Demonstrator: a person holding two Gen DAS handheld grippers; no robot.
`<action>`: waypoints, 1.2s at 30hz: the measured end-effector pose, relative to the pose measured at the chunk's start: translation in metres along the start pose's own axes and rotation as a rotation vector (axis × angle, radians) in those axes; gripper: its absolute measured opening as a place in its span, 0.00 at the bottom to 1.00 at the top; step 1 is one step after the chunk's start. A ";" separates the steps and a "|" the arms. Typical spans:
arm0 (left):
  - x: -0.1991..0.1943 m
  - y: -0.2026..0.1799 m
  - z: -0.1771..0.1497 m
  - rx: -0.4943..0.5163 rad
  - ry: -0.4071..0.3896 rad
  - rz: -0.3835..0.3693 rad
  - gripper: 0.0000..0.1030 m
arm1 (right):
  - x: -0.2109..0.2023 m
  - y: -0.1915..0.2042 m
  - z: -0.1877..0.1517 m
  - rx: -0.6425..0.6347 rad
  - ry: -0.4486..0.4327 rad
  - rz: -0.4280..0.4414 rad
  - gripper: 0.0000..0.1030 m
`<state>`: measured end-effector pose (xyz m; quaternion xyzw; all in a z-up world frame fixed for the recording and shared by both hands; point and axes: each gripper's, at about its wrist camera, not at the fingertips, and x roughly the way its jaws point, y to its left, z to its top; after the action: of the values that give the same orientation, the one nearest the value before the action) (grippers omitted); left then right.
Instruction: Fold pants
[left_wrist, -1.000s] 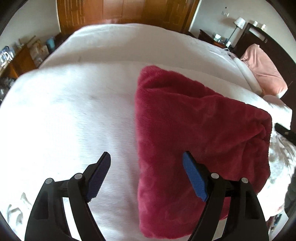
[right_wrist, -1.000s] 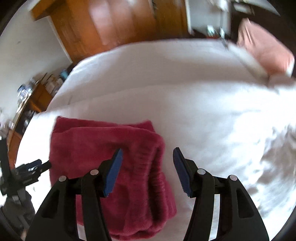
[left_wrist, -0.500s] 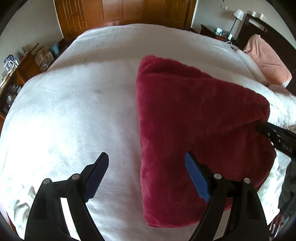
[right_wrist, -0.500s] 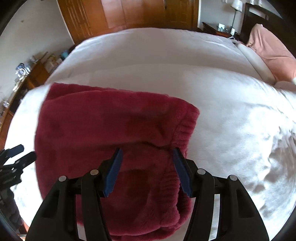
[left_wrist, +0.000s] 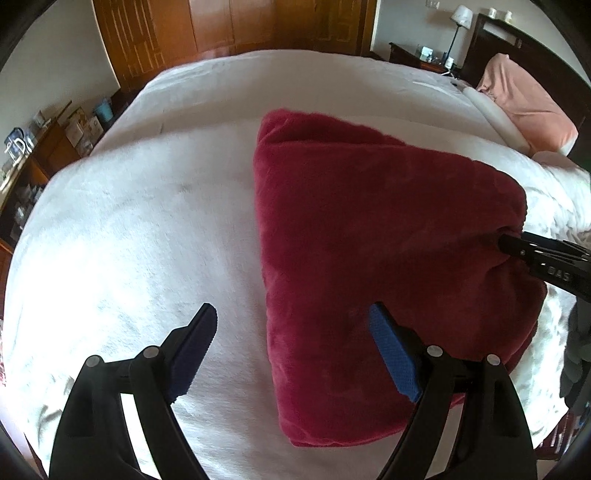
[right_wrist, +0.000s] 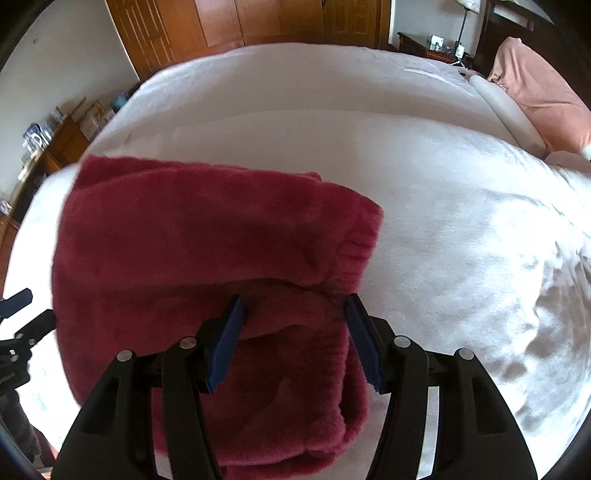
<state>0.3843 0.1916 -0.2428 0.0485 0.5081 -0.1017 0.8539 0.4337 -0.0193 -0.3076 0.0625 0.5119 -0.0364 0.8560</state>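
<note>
- Pants (left_wrist: 369, 251), red and fleecy, lie folded on the white bed (left_wrist: 147, 221), right of centre in the left wrist view.
- Left tool (left_wrist: 291, 347): jaws wide, nothing between them; its right finger (left_wrist: 391, 354) is over the pants' near-left edge, its left finger over the blanket.
- Right tool (right_wrist: 293, 339): jaws wide, straddling a raised fold near the ribbed waistband (right_wrist: 354, 254), not closed on it.
- In the left wrist view, the right tool's tip meets the pants at 3 o'clock.
- Pink pillow (right_wrist: 539, 99) at 2 o'clock.
</note>
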 end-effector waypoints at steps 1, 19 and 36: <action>-0.002 -0.001 0.001 0.004 -0.007 0.003 0.81 | -0.009 -0.001 -0.003 0.006 -0.016 0.008 0.57; -0.088 -0.039 0.004 0.119 -0.183 0.009 0.92 | -0.153 -0.003 -0.063 0.069 -0.244 0.032 0.81; -0.163 -0.056 -0.005 0.098 -0.302 0.019 0.93 | -0.238 0.023 -0.086 -0.040 -0.389 0.023 0.97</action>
<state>0.2926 0.1581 -0.1012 0.0793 0.3680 -0.1244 0.9180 0.2490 0.0158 -0.1371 0.0430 0.3366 -0.0277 0.9403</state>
